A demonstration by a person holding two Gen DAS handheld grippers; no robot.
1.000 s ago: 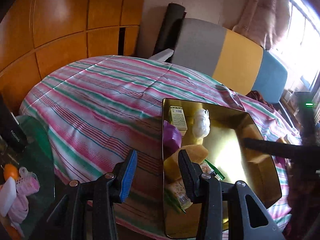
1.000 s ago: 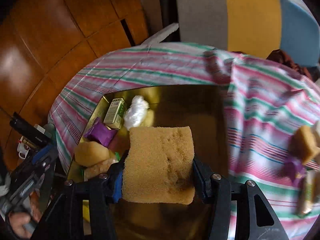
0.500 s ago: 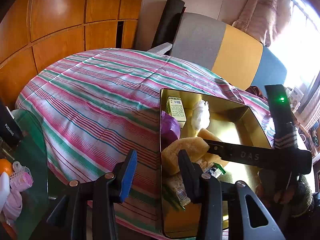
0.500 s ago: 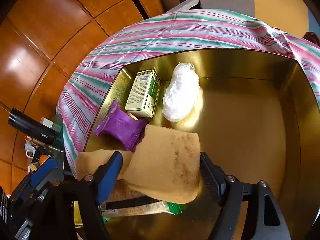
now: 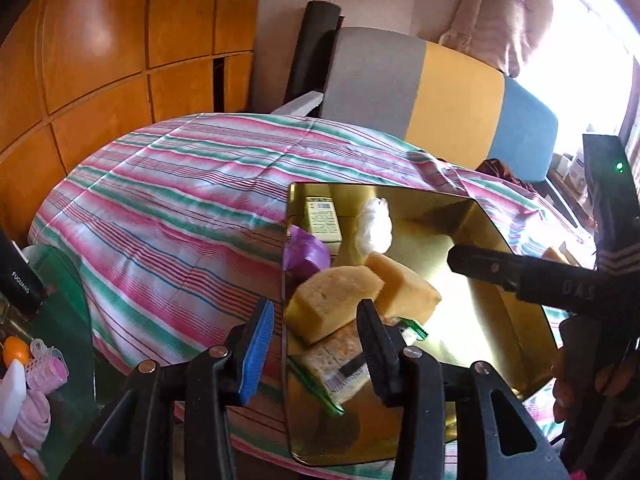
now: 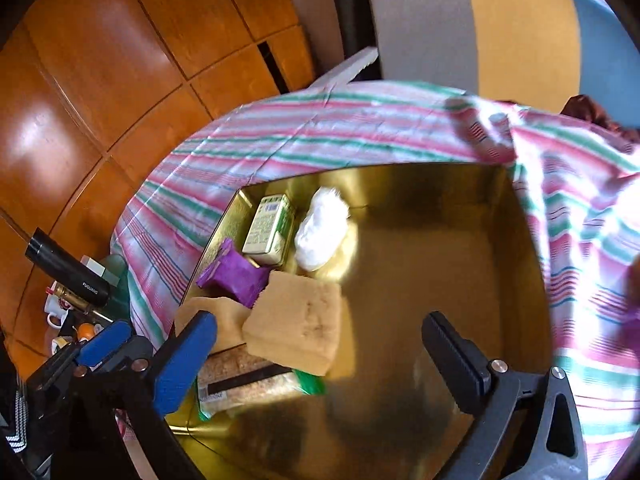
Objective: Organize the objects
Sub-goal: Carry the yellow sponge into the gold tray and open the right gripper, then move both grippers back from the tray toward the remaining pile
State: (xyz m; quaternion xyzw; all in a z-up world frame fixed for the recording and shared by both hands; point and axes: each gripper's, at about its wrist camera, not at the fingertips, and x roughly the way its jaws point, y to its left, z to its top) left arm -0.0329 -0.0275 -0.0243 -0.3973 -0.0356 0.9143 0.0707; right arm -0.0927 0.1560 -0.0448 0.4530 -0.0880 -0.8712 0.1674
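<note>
A gold tray [image 6: 420, 184] [image 5: 500, 280] sits on the striped cloth. Along its left side lie a green box [image 6: 270, 232], a white plastic wad [image 6: 322, 236], a purple packet [image 6: 236, 280], a cracker packet [image 6: 244, 380] and two tan sponges. One sponge [image 6: 296, 324] [image 5: 404, 288] rests free on the other sponge [image 5: 332, 300] and the crackers. Above it my right gripper [image 6: 320, 320] has its jaws opening wide, touching nothing. My left gripper [image 5: 315, 308] hovers open astride the tray's left rim, its pads clear of it.
The striped cloth [image 5: 180, 208] covers a round table. A grey, yellow and blue chair [image 5: 440, 92] stands behind it. A glass side table at the left holds a black flask [image 5: 18, 284] and pink rollers [image 5: 44, 364]. Another sponge [image 5: 554, 254] lies right of the tray.
My right gripper carried the sponge down into the tray, opened and let it drop onto the other sponge, then drew back. My left gripper shifted slightly along the tray's left rim.
</note>
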